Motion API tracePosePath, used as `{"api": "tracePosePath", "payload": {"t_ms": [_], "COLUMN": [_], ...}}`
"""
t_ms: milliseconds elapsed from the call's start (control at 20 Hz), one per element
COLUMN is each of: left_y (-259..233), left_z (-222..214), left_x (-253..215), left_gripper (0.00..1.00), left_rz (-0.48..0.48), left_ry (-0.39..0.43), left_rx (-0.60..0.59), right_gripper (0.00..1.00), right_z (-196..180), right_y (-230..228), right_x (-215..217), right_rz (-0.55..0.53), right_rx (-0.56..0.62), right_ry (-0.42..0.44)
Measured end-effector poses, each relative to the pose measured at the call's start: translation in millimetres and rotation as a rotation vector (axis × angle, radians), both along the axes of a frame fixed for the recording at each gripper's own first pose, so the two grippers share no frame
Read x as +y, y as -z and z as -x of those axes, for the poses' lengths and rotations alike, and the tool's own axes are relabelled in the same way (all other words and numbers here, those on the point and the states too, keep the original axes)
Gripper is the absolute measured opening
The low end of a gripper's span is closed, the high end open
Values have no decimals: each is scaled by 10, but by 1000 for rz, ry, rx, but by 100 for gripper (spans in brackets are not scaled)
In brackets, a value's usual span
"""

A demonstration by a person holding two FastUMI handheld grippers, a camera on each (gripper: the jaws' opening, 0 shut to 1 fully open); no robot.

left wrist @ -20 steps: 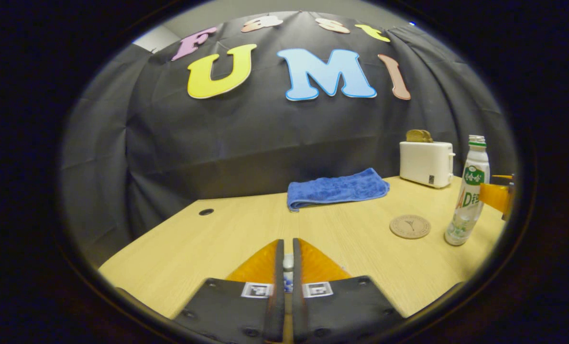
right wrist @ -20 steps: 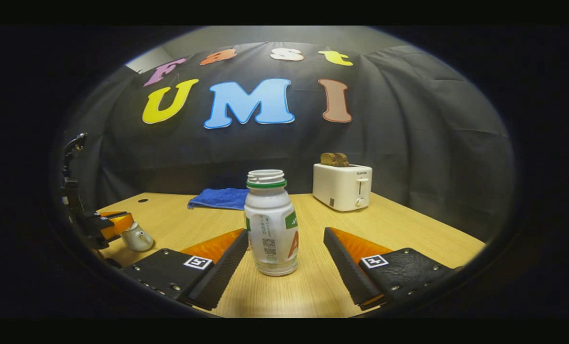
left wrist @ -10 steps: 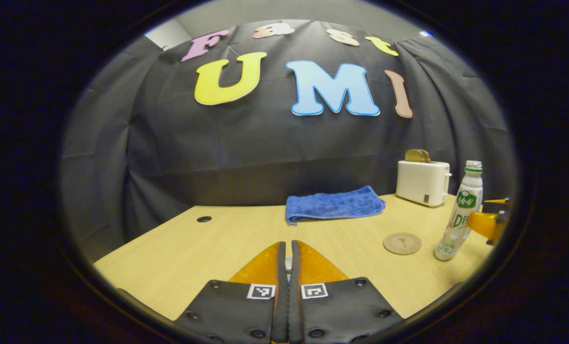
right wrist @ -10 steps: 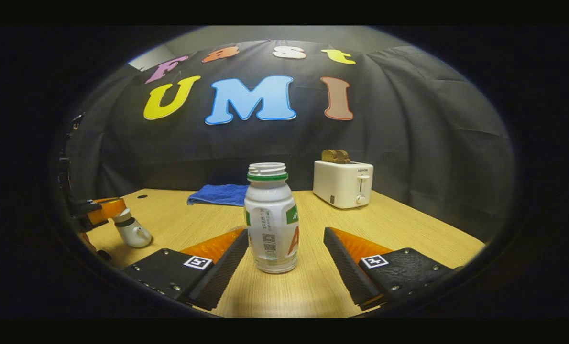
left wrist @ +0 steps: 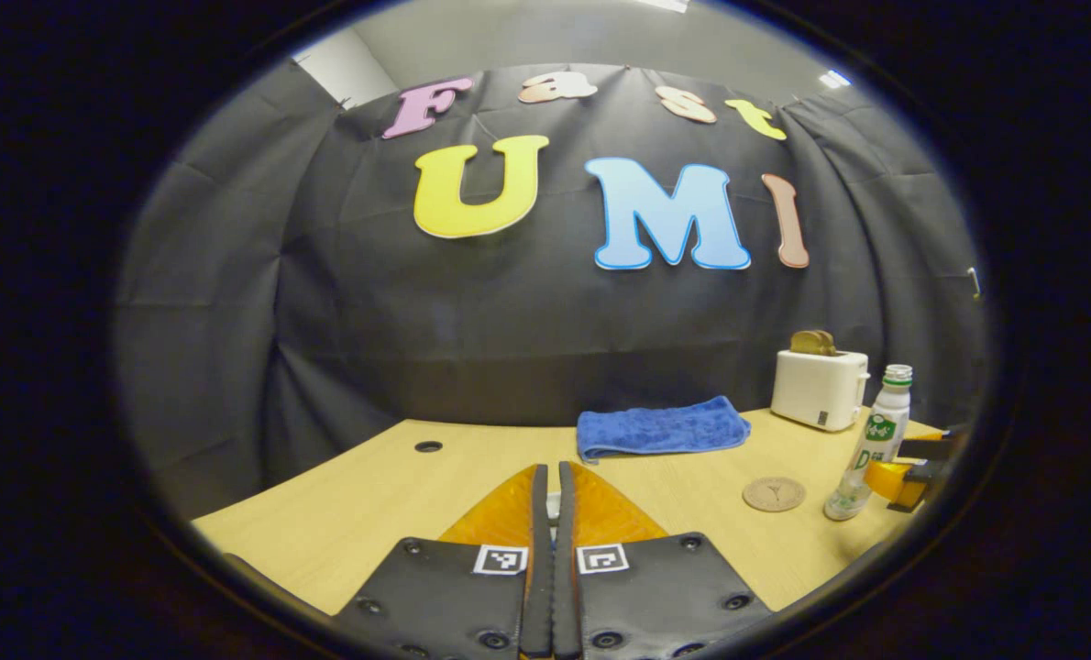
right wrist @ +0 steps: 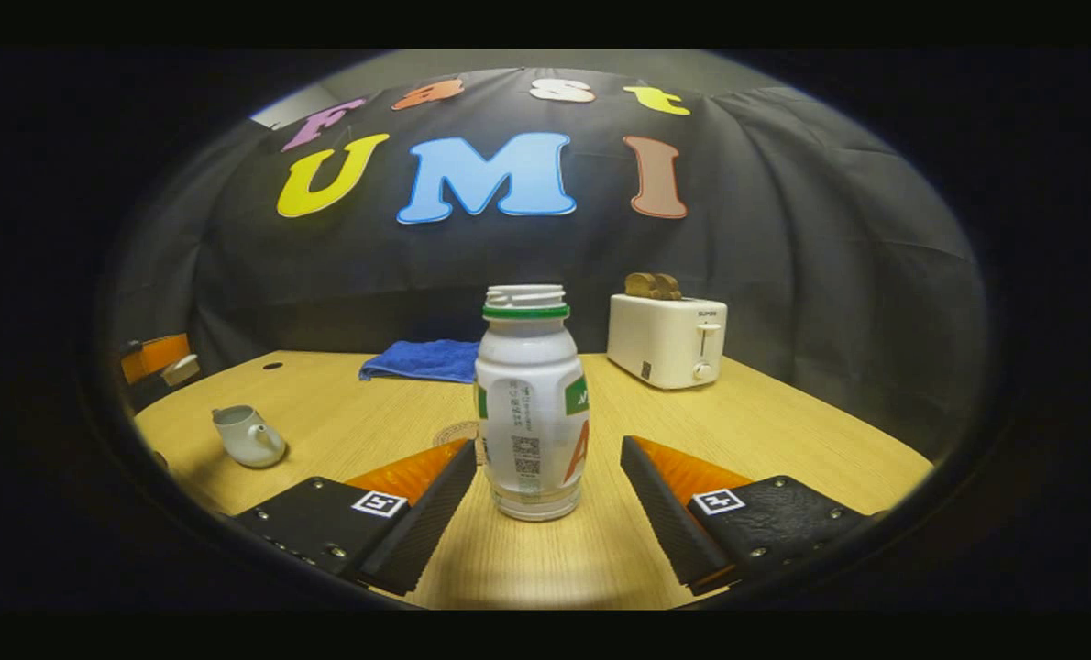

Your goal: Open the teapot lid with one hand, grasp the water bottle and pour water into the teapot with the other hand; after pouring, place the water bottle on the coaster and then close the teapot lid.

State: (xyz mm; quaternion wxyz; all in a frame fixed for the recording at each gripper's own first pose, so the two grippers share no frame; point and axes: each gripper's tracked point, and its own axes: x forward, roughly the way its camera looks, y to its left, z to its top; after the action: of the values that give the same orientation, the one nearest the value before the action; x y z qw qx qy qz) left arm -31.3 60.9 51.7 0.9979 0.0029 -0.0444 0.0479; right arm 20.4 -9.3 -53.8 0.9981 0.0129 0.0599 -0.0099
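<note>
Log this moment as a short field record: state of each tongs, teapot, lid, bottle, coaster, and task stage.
left tongs: shut on the lid, raised clear of the teapot
right tongs: open, fingers either side of the bottle, not touching
teapot: on the table, open
bottle: upright on the table, uncapped
coaster: bare, beside the bottle
other: blue towel, toaster at the back
stage: lid off, bottle not yet grasped

This is a staged recording booth set up as a small kitchen corner: black cloth hangs behind a pale wooden table (right wrist: 738, 431). A white toaster (right wrist: 666, 340) holding bread stands near the cloth, a folded blue towel (right wrist: 420, 359) lies left of the toaster, and a small teapot (right wrist: 246, 435) stands farther left.
</note>
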Motion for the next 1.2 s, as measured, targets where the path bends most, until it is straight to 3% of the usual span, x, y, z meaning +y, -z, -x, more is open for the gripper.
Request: {"api": "tracePosePath", "payload": {"t_ms": [400,650,750,800,900,1050,1200], "left_y": [193,383,425,429,431,440,478], "left_z": [105,95,97,99,93,119,140], "left_x": [247,227,214,221,234,268,245], "left_gripper": [10,6,5,0,5,5,5], "left_rz": [42,77,90,95,98,107,118], "left_ry": [-25,-6,3,6,7,10,23], "left_rx": [26,57,63,64,64,61,65], "right_gripper": [98,80,79,80,80,79,79], "right_z": [-236,-253,-249,-251,-245,-243,-250], "right_y": [184,195,193,196,186,157,96], "right_x": [40,49,48,50,51,49,104], "right_rz": [20,33,40,44,49,117,255], "right_rx": [56,66,63,65,65,73,87], "right_ry": [4,4,1,1,3,15,30]}}
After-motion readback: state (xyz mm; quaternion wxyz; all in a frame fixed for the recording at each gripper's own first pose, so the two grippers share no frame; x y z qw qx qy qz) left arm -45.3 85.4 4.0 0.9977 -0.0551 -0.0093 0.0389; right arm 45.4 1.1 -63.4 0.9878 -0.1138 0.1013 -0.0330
